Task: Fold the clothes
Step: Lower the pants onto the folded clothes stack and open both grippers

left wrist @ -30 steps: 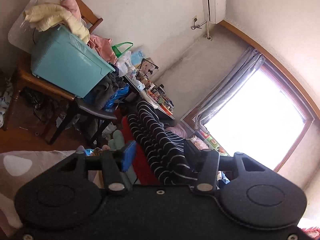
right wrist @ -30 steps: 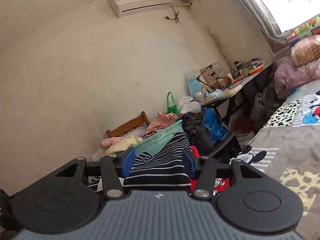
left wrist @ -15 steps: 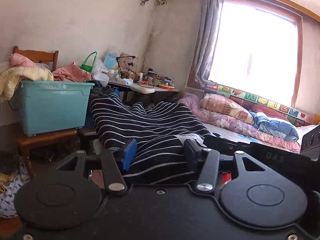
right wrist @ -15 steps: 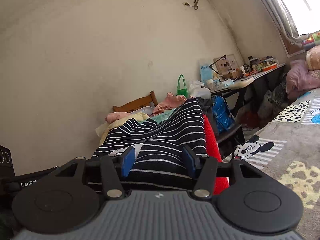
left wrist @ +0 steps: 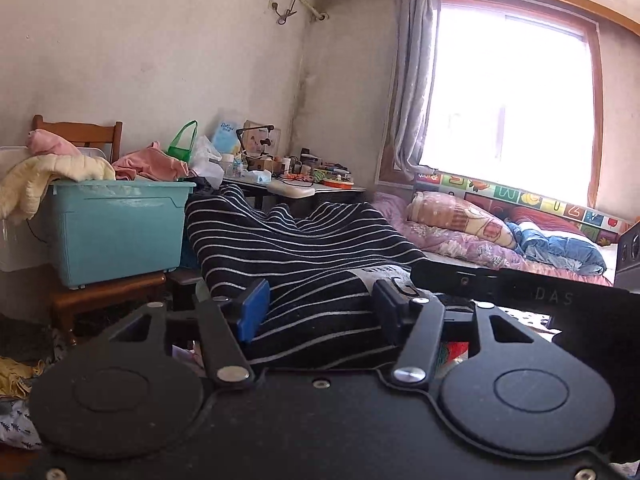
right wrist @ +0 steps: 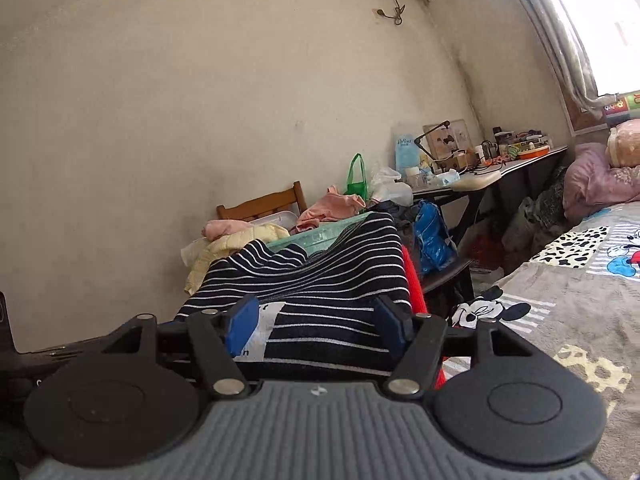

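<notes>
Left wrist view shows the left gripper [left wrist: 318,312] with its two fingers standing apart and the striped garment [left wrist: 288,248] lying across the gap between them, so the cloth rests on the tool; I cannot tell for sure if the pads really press it. The right gripper [right wrist: 320,326] looks the same: fingers apart, the dark striped cloth draped over and between them, a pale printed patch near its left pad. The garment is held up in the air between both tools, in front of the teal bin [left wrist: 116,224] on the wooden chair [left wrist: 108,292], and beside the near edge of the bed [right wrist: 568,300] with the cartoon blanket. It sags in the middle, with a soft valley between two raised ends. I judge it a light, limp knit that stretches a little and will slide off smooth fingers if they tilt. The best hold seems at the hem or shoulder corners, with a doubled edge between the pads. Something red [right wrist: 412,280] hangs just behind the cloth.
</notes>
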`<state>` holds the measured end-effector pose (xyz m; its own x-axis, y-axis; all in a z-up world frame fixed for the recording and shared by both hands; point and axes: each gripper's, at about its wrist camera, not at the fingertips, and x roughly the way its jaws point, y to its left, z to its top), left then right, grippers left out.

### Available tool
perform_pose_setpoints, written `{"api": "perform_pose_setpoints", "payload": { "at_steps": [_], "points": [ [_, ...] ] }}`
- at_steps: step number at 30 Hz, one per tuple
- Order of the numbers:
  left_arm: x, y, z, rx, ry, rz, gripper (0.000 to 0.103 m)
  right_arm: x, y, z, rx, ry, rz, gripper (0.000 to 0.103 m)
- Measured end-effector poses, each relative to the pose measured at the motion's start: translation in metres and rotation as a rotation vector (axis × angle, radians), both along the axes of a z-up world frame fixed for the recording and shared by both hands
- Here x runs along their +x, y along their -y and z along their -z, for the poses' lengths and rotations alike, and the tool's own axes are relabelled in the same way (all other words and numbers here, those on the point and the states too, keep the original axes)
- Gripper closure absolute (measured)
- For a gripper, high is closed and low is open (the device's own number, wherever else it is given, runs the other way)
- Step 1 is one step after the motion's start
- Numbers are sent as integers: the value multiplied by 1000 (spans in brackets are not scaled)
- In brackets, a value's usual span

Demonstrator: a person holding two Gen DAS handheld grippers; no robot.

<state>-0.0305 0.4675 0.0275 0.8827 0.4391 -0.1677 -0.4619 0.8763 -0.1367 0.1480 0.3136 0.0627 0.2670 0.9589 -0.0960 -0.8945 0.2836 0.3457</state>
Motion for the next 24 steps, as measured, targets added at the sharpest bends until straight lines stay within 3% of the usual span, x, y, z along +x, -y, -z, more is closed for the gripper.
{"api": "perform_pose_setpoints", "payload": {
  "at_steps": [5, 10, 14, 17, 19, 22, 24],
  "points": [
    [-7, 9, -14, -27, 6, -6, 32, -13, 18, -6, -16, -37, -8, 32],
    [-23, 23, -27, -98, 3, -38, 23, -20, 42, -13, -63, -163, -14, 12],
    [-40, 33, -37, -184, -23, -77, 11, -29, 58, -26, -131, -226, 3, 1],
    [-52, 43, -46, -228, -60, -118, 0, -42, 68, -39, -187, -215, 13, 0],
    [-58, 53, -53, -226, -90, -154, 0, -51, 73, -46, -229, -199, 24, 0],
    [-63, 77, -64, -143, -147, -306, 0, -60, 80, -56, -294, -190, 52, 0],
    [-68, 88, -71, -103, -172, -340, 0, -64, 84, -61, -322, -189, 63, 0]
  ]
}}
